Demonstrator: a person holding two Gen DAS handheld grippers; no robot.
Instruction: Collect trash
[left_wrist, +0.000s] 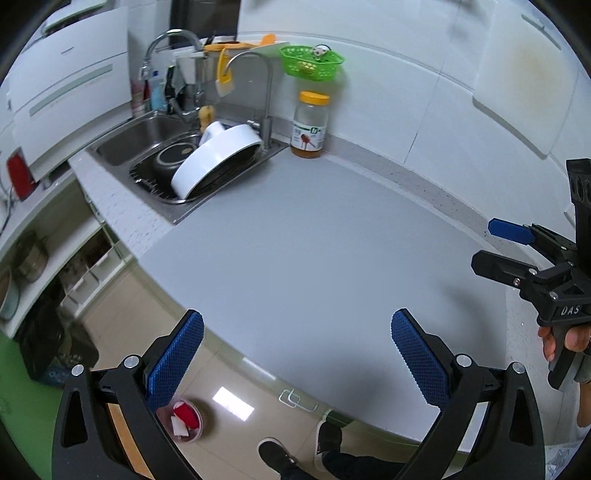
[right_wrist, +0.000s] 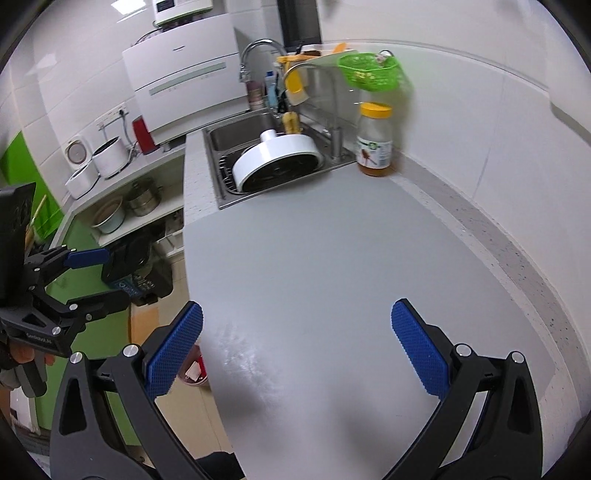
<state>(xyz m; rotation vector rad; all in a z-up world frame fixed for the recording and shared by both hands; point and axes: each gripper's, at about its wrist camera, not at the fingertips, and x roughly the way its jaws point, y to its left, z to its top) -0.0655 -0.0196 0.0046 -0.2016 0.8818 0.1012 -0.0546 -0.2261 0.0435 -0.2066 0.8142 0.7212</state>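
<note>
Left gripper hovering over the near edge of the grey countertop, blue pads spread wide, gripping nothing. Right gripper likewise hanging above the countertop, fingers splayed wide, carrying nothing. Each tool showing in the other's view: right gripper at the right border of the left wrist view, left gripper at the left border of the right wrist view over the green floor area, both with fingers apart. Hand wrapping the right tool's handle.

Trash sitting in a small red bin on the floor below the counter edge: a red piece and a white piece lying inside. Same bin peeking out just beside the counter edge in the right wrist view, partly hidden by the left finger pad.

Honey jar with yellow lid standing at the back of the counter against the wall, just beside the sink. White pan leaning tilted in the sink rack, a dark pan lying next to it. Green basket hanging on the wall above the jar. Dark shoes standing on the floor tiles beneath the counter edge.
</note>
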